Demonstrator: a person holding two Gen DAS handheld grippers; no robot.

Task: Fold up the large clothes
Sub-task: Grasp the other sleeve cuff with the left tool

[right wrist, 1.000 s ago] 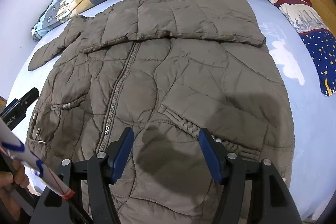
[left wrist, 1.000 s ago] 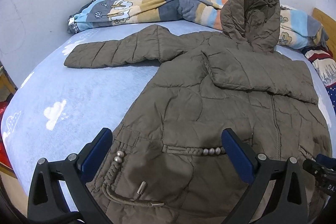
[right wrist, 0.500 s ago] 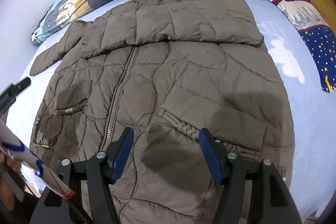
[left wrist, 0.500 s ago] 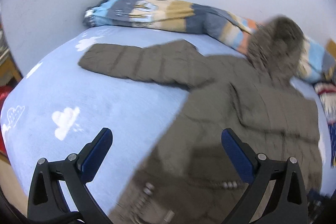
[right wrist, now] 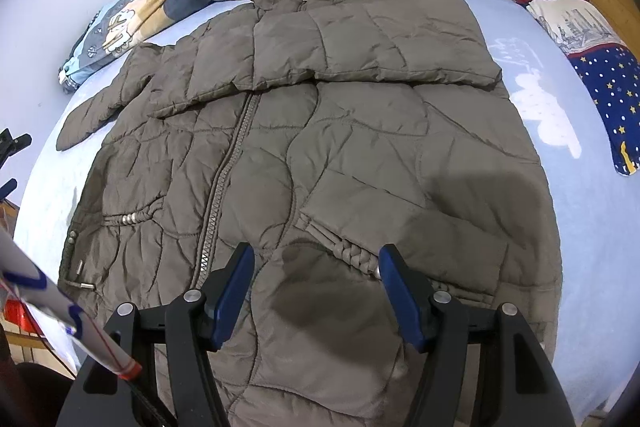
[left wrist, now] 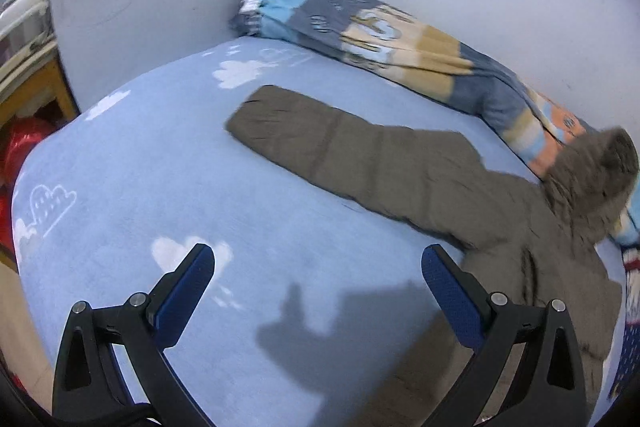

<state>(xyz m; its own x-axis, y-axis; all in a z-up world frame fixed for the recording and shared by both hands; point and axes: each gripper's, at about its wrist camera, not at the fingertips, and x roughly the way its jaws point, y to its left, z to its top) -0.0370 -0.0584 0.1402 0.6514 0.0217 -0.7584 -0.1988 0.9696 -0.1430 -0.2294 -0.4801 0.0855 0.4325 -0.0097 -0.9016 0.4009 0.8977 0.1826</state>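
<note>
An olive quilted hooded jacket (right wrist: 352,131) lies flat and zipped on the light blue bed, hood toward the wall. One sleeve is folded across the chest (right wrist: 360,43). The other sleeve (left wrist: 344,151) stretches out over the sheet toward the bed's corner. My left gripper (left wrist: 318,269) hangs open over bare sheet, short of that sleeve, with nothing between its blue pads. My right gripper (right wrist: 316,269) is open above the jacket's lower front, near the braided pocket trim (right wrist: 352,251), holding nothing.
A rolled patterned blanket (left wrist: 400,39) lies along the wall behind the jacket. A star-patterned cloth (right wrist: 608,87) sits at the bed's right side. White walls meet at the bed's far corner. A wooden shelf (left wrist: 28,67) and red item stand past the left edge.
My left gripper has swung left off the jacket's hem and now looks at the outstretched sleeve and bare sheet. The right gripper has stayed where it was.
</note>
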